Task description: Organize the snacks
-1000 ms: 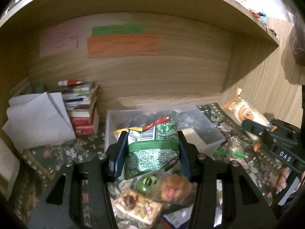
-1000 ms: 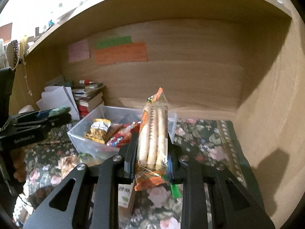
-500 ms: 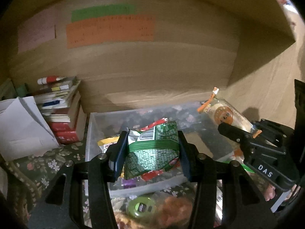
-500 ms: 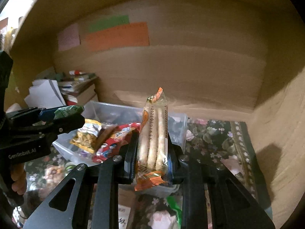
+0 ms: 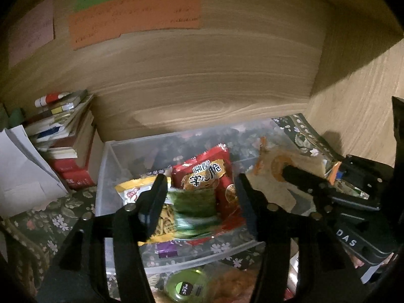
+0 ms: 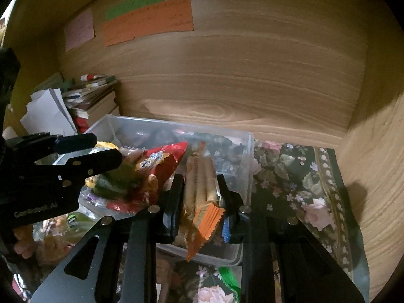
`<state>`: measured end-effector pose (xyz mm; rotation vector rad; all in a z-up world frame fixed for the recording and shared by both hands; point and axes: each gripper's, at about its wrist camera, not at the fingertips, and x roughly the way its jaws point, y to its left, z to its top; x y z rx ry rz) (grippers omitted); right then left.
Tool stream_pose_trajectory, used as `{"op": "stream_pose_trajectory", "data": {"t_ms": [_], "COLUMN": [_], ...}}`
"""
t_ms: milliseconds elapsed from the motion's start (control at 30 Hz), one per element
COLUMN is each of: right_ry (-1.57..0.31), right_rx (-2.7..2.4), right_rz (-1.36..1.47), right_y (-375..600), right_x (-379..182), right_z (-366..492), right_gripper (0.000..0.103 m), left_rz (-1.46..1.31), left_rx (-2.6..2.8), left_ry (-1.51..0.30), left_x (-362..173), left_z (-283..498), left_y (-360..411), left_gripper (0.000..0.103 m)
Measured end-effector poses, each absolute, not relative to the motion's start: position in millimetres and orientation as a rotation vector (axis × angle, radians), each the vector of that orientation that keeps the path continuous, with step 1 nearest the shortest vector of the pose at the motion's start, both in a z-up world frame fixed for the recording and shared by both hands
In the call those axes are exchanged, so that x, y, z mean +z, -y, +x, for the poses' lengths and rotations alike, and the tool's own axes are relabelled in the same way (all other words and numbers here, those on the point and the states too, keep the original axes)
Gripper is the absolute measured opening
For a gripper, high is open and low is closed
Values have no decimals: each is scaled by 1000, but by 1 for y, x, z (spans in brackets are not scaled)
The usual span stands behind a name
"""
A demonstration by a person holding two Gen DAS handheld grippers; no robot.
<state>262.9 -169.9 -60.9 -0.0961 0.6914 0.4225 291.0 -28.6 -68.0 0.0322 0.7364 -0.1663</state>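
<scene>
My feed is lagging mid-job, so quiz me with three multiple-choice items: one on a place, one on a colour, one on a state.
1. Where does the stack of books stand, seen from the left wrist?
A. left of the clear plastic bin
B. inside it
C. on its right

2. What colour is the largest paper note on the wooden back wall?
A. blue
B. orange
C. white

3. How are the left tongs?
A. open above the green snack packet
B. shut on a book
C. out of view

Answers: 1 A, the books sit by the bin's left wall. 2 B, the wide note is orange, beside smaller green and pink ones. 3 A, a gap shows on each side of the blurred packet, while the right tongs have the clear biscuit-stick packet between them.
</scene>
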Motion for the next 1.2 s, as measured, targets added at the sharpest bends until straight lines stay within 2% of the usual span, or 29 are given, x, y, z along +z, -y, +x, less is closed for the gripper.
{"op": "stream_pose_trajectory", "data": {"t_ms": [267, 367, 533, 667, 1200], "right_ry": [-642, -614, -586, -573, -712], "right_rx": [424, 422, 432, 439, 466], "right_rz": [-81, -76, -70, -76, -46], "right_y": [174, 178, 184, 187, 190], "right_x": [-45, -37, -29, -28, -72], "right_z": [249, 240, 220, 203, 164], "right_gripper": [45, 50, 56, 60, 60], "left_rz": [45, 49, 42, 42, -32], "left_rx": [-166, -159, -149, -126, -115], "left_ry": [-670, -641, -630, -652, -805], "left_x": [-45, -37, -36, -43, -101], "left_z": [263, 248, 224, 208, 172], "left_y": [26, 20, 6, -6, -33], "left_gripper": [72, 83, 94, 94, 97]}}
